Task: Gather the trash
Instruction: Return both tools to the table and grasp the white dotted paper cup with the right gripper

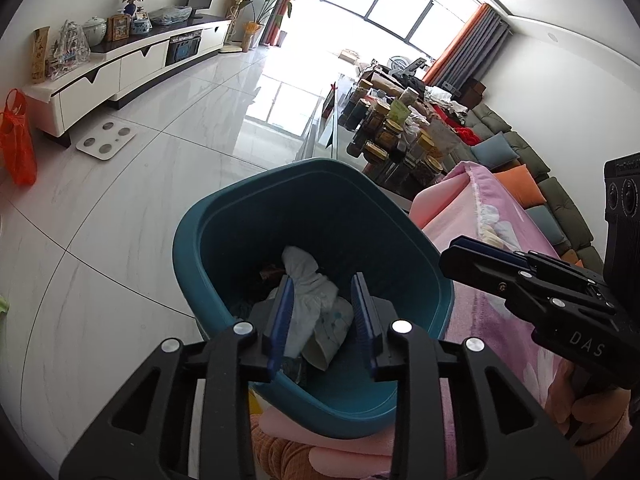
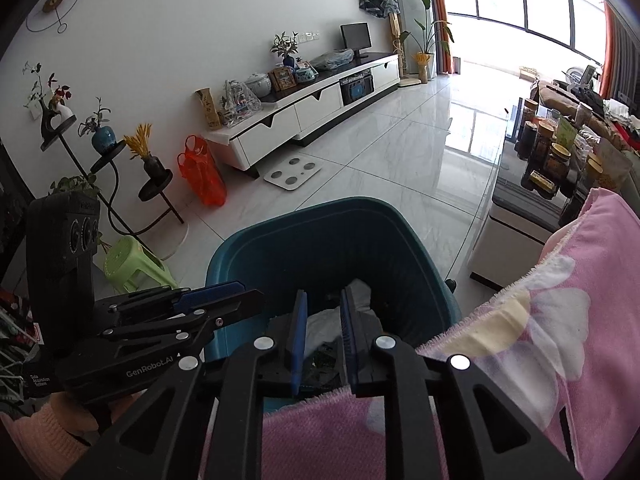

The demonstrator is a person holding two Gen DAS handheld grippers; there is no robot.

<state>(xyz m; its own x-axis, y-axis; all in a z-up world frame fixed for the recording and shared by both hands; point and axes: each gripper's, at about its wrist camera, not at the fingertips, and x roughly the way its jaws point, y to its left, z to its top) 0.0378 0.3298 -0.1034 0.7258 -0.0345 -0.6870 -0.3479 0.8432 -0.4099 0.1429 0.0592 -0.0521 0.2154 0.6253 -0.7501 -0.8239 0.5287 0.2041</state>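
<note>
On the pale tiled living-room floor the teal bin (image 1: 320, 208) holds crumpled white tissue (image 1: 312, 280), and both left tongs (image 1: 323, 320) and right tongs (image 2: 323, 332) hang narrowly parted, empty, best kept over its mouth.

You are looking across a bright living room with a glossy white marble-tile floor (image 2: 384, 152) that mirrors the big window (image 2: 520, 4) at the upper right of the frame. Orange curtains (image 1: 460, 46) frame that window. Along the white wall at upper left runs a long white TV cabinet (image 2: 308, 112) with a dark top, carrying 1 small monitor (image 2: 355, 38), jars and vases. A white bathroom scale (image 2: 293, 172) lies on the floor before it, an orange plastic bag (image 2: 202, 176) beside its end. A black plant stand (image 2: 120, 176) and a green stool (image 2: 134, 266) sit at left; a grey-green sofa (image 1: 532, 168) with cushions lies at right.
</note>
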